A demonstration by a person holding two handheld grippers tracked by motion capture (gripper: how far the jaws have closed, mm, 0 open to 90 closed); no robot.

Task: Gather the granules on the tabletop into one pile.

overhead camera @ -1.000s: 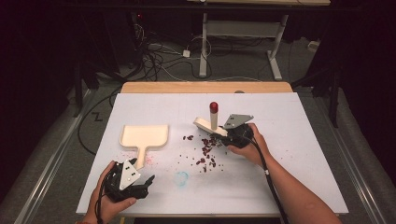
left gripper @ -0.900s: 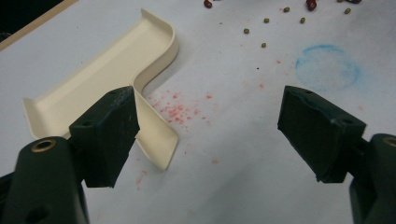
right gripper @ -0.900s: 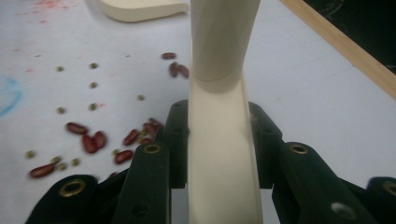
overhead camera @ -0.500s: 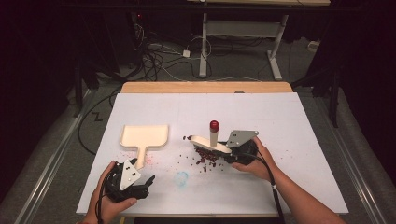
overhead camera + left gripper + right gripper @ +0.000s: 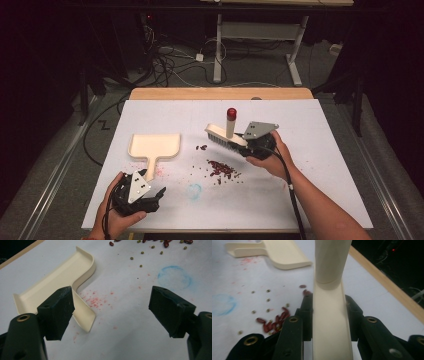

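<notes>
Right gripper (image 5: 250, 145) clamps the brush (image 5: 226, 135) just above the beans (image 5: 222, 169), while left gripper (image 5: 155, 195) rests wide open near the dustpan (image 5: 152, 146).

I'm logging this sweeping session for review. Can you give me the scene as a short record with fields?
surface: white table top
right gripper: shut on the cream brush, held above the table
brush handle: upright, red-tipped
left gripper: open, nothing between its jaws, near the dustpan's handle
dustpan: cream, flat on the table, no beans in it
beans: red, with small green ones, scattered between brush and dustpan
marks: blue ring, red specks
</notes>
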